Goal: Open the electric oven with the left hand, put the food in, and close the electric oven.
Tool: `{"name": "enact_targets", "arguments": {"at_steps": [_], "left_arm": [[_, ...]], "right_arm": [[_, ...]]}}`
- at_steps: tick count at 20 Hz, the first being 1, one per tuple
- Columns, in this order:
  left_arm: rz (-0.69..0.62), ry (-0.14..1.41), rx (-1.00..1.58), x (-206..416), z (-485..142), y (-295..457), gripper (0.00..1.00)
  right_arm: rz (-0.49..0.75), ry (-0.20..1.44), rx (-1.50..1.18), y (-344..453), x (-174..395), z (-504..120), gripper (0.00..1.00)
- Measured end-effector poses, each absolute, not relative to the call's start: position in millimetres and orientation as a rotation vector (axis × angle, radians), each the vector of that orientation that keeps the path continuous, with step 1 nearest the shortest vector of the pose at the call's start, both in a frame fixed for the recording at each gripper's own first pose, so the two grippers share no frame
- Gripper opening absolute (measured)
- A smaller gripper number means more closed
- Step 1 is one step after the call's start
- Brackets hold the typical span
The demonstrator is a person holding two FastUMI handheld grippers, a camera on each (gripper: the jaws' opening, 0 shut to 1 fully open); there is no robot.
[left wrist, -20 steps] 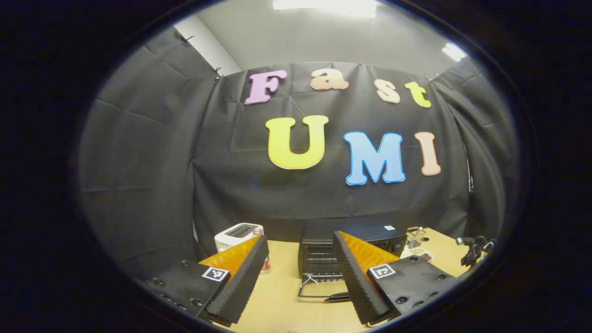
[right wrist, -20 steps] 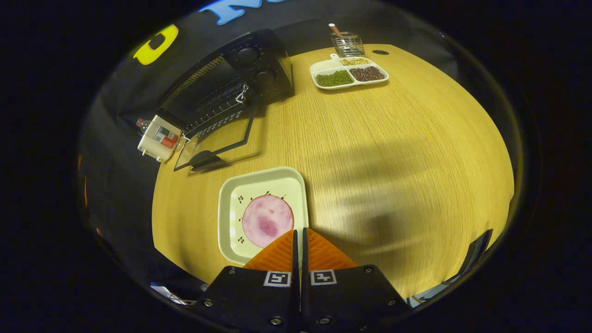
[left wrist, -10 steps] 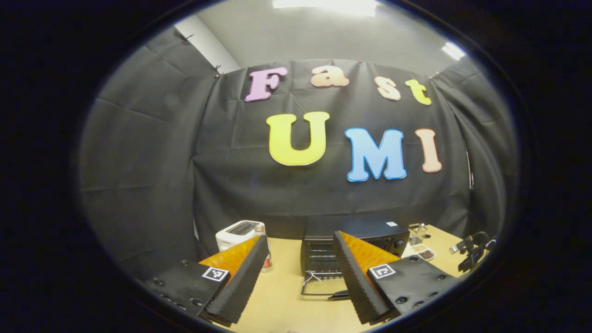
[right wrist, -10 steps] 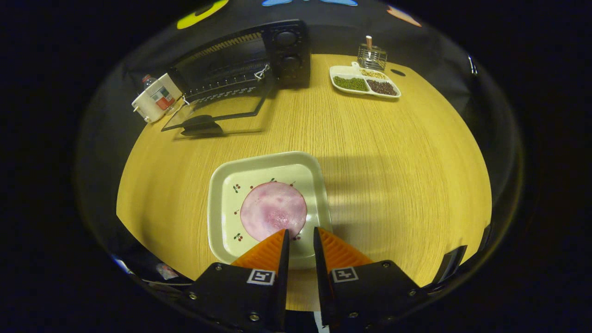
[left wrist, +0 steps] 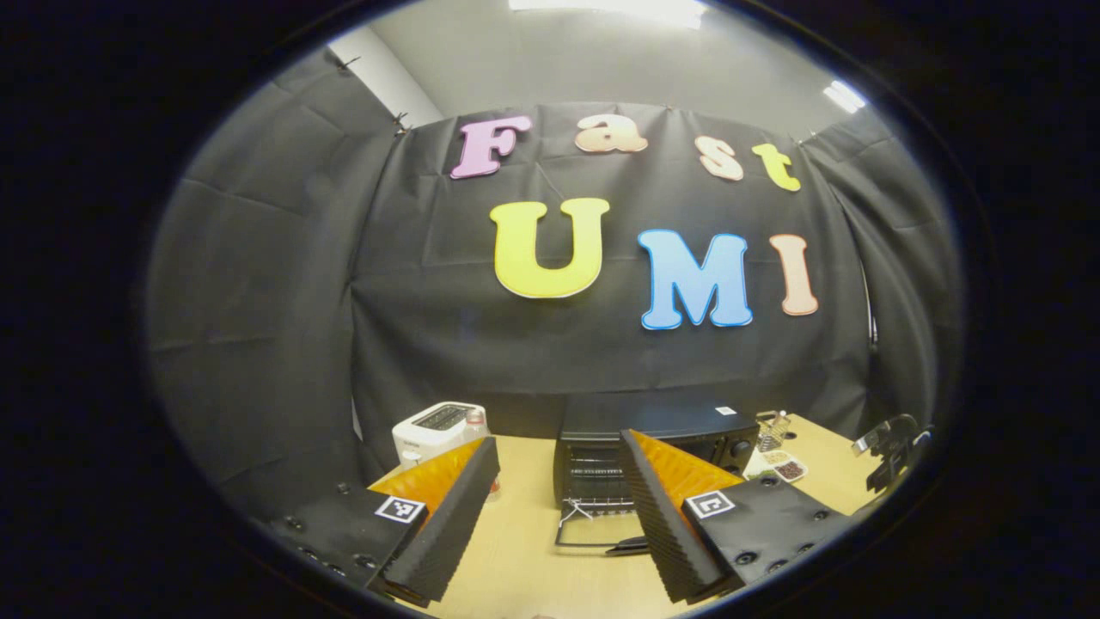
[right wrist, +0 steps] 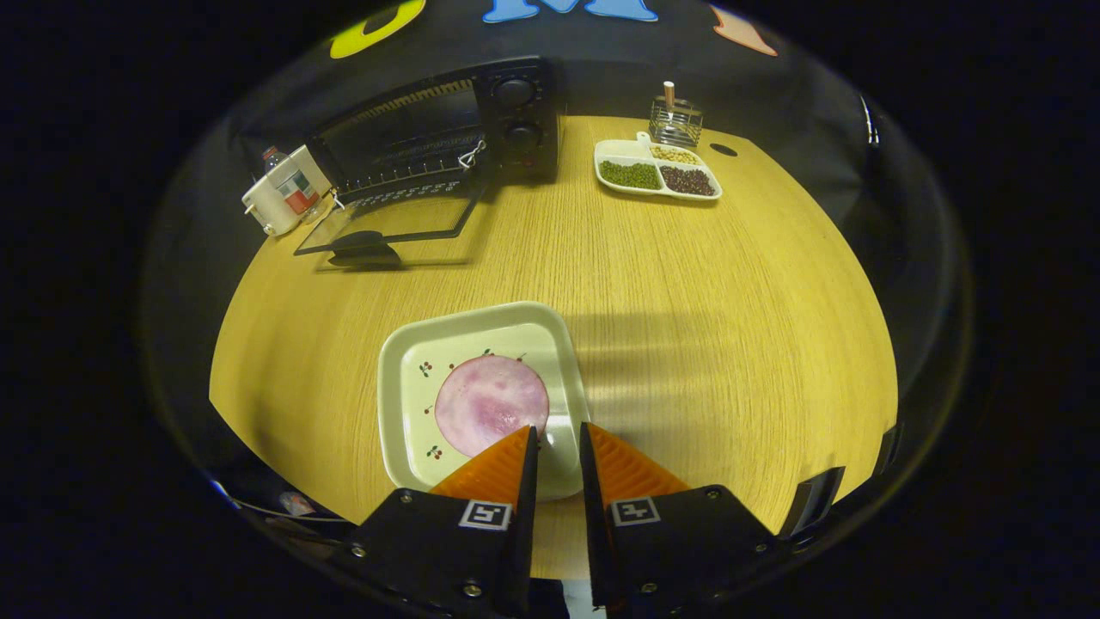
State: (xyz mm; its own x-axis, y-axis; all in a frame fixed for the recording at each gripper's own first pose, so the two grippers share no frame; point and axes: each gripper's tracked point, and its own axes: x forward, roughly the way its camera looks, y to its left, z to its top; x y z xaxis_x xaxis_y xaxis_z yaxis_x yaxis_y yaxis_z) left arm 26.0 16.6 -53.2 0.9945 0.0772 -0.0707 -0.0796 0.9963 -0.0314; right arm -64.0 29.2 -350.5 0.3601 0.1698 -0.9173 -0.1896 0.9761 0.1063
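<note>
My right tongs (right wrist: 557,443), slightly apart, cover the near rim of the plate (right wrist: 397,378) holding the ham slice (right wrist: 490,402). Left tongs (left wrist: 559,481) wide apart, empty, partly hiding the open oven (left wrist: 601,456) at lower centre.

dim booth, ceiling lights (left wrist: 610,9) glaring — sharp centre, fisheye-warped edges.

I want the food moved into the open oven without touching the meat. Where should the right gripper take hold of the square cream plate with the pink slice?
Probably the near raised rim of the square cream plate, approached low from the near table edge, where the right gripper hovers slightly open. The round pink meat slice covers the centre, so only the rim is free.
</note>
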Motion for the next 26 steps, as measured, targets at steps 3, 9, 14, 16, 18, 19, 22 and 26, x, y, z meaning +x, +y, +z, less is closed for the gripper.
{"name": "enact_targets", "arguments": {"at_steps": [3,9,14,16,18,19,22,26], "left_arm": [[0.066,0.076,-0.033,30.4,-54.5,11.0,0.95],[0.049,0.077,-0.02,35.9,-52.8,3.4,0.95],[0.05,0.077,-0.026,38.0,-52.1,2.3,0.99],[0.051,0.076,-0.021,38.5,-52.8,3.7,0.95],[0.052,0.076,-0.023,38.7,-52.4,4.7,0.95],[0.054,0.075,-0.024,40.0,-51.0,5.0,0.95],[0.053,0.075,-0.027,41.2,-51.2,4.4,0.95],[0.045,0.076,-0.029,43.3,-52.5,1.9,0.95]], "right_arm": [[0.232,1.254,-0.014,22.5,-71.2,-365.2,0.28],[0.262,1.299,-0.007,22.0,-78.5,-373.8,0.24],[0.261,1.298,0.079,25.1,-72.4,-375.4,0.0],[0.265,1.32,0.165,31.1,-75.6,-372.9,0.0],[0.255,1.341,0.277,38.6,-78.3,-367.8,0.0],[0.257,1.341,0.318,41.1,-77.9,-365.4,0.01],[0.264,1.329,0.4,44.5,-74.9,-352.5,0.0],[0.277,1.294,0.498,51.7,-64.1,-331.1,0.0]]}}
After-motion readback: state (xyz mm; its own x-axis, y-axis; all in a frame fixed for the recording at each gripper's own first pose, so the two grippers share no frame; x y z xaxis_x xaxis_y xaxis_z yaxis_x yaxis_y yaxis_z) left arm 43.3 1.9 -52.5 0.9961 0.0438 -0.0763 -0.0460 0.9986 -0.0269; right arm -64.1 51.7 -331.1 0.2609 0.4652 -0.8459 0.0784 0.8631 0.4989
